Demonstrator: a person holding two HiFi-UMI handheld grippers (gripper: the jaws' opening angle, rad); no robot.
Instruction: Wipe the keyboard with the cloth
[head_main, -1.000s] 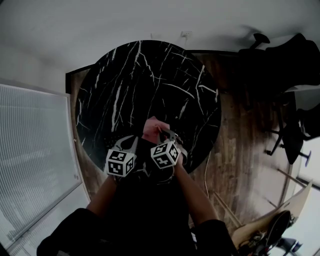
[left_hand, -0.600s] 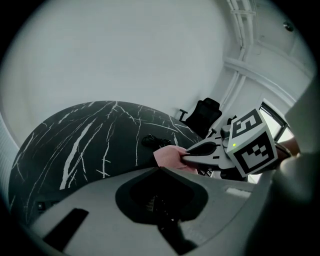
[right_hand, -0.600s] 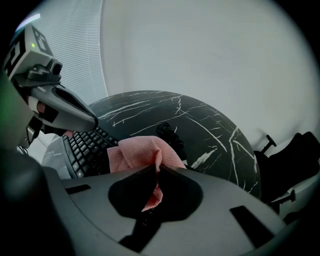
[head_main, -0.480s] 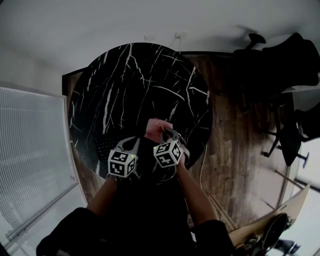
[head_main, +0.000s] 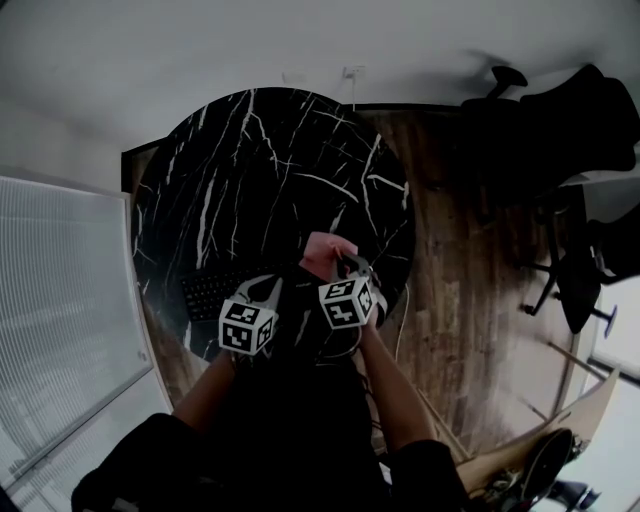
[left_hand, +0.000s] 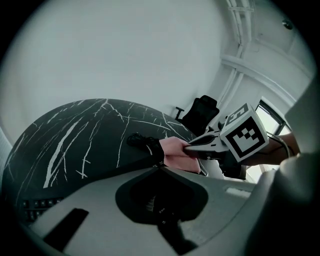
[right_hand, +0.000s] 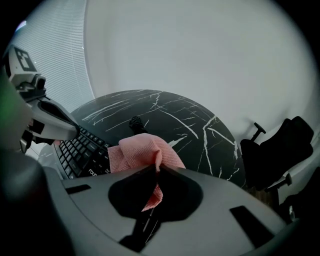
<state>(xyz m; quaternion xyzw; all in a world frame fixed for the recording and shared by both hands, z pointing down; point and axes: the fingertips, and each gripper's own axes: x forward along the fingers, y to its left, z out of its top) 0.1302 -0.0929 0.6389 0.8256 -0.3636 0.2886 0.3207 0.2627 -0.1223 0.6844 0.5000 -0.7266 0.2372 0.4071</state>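
Observation:
A black keyboard (head_main: 208, 291) lies at the front left edge of the round black marble table (head_main: 270, 170); its keys also show in the right gripper view (right_hand: 82, 152). My right gripper (head_main: 337, 264) is shut on a crumpled pink cloth (right_hand: 144, 151), held just above the table's near edge, to the right of the keyboard. The same cloth (left_hand: 175, 152) shows beyond my left gripper (left_hand: 159, 165), whose jaws look shut with nothing in them. That left gripper (head_main: 274, 287) hovers next to the right one, at the keyboard's right end.
A small black object (right_hand: 135, 122) sits on the table past the cloth. Window blinds (head_main: 60, 300) fill the left side. To the right is wooden floor (head_main: 470, 260) with a white cable (head_main: 405, 320) and black office chairs (head_main: 585, 110).
The head view has swung so the table sits further left and the keyboard has come into sight at the left. Both grippers stay close together, the right one still holding the cloth.

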